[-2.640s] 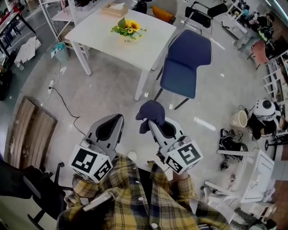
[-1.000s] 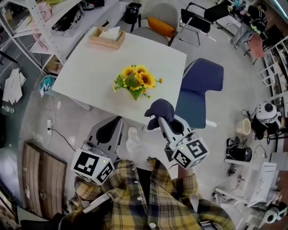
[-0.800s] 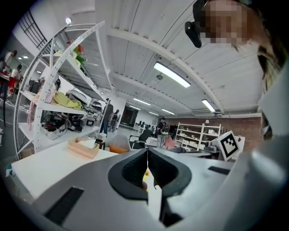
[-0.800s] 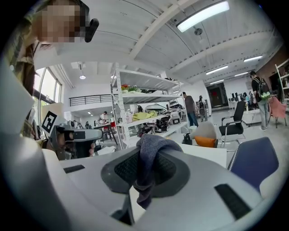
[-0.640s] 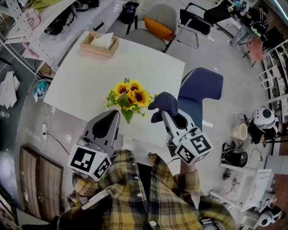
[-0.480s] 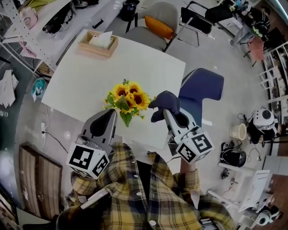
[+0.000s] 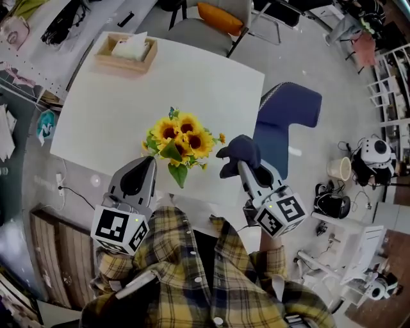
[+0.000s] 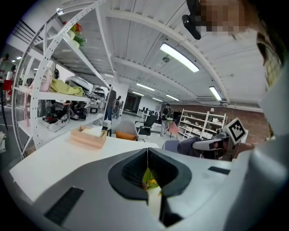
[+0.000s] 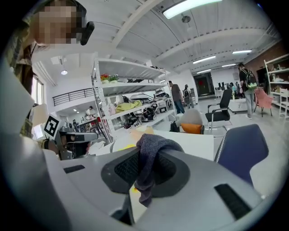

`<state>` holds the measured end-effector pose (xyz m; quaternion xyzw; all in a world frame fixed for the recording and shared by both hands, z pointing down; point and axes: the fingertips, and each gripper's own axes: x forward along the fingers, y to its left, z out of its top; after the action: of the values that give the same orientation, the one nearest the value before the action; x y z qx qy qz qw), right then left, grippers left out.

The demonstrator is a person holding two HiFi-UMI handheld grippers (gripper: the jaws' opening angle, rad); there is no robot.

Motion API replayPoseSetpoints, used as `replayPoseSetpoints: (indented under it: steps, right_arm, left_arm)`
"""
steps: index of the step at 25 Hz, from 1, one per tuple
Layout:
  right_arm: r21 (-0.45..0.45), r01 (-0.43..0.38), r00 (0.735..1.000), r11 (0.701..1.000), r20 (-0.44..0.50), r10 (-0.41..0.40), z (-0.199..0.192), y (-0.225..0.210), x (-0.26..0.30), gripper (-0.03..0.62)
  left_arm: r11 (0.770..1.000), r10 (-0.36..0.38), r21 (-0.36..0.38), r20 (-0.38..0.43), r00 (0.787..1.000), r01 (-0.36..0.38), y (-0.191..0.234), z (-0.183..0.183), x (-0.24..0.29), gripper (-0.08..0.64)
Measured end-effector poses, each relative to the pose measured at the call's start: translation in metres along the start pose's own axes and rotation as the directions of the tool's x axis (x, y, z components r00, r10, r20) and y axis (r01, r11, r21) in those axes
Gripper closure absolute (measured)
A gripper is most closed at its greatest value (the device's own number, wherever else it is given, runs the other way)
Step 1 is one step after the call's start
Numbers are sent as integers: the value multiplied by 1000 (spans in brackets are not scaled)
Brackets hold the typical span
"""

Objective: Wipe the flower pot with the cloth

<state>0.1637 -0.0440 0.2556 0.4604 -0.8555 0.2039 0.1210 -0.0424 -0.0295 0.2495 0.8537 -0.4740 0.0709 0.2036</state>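
A bunch of sunflowers (image 7: pixel 180 139) stands on the white table (image 7: pixel 102 109) near its front edge; the leaves hide the pot from above. My left gripper (image 7: pixel 143 161) is shut and empty, its tip just left of the flowers, which show through the jaw gap in the left gripper view as a bit of leaf (image 8: pixel 151 181). My right gripper (image 7: pixel 241 165) is shut on a dark blue-grey cloth (image 7: pixel 237 152), just right of the flowers. In the right gripper view the cloth (image 9: pixel 147 155) hangs bunched over the closed jaws.
A wooden tissue box (image 7: pixel 125 50) sits at the table's far left. A blue chair (image 7: pixel 287 120) stands right of the table, behind the right gripper. A grey chair with an orange cushion (image 7: pixel 216 15) is beyond the table. A wooden board (image 7: pixel 50 256) lies on the floor at left.
The table and flowers have come closer and lower in the head view. Both grippers have moved forward to flank the flowers. The cloth stays in the right gripper; the left stays shut.
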Motion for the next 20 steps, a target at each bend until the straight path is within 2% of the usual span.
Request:
replayPoseSetpoints:
  steps: [6, 13, 17, 20]
  right_arm:
    - [69, -2, 996, 998, -91, 8, -47, 1, 21, 561]
    - [105, -49, 980, 993, -186, 68, -101, -5, 61, 561]
    - [125, -66, 969, 990, -230, 94, -127, -5, 75, 561]
    - [185, -72, 962, 980, -246, 117, -143, 0, 77, 561]
  left_arm:
    - [1000, -13, -22, -115, 993, 10, 7, -49, 10, 548]
    - [1000, -13, -12, -216, 976, 11, 18, -108, 27, 548]
    - [999, -52, -27, -259, 965, 47, 18, -135, 39, 546]
    - [998, -67, -40, -291, 954, 58, 21, -154, 45, 546]
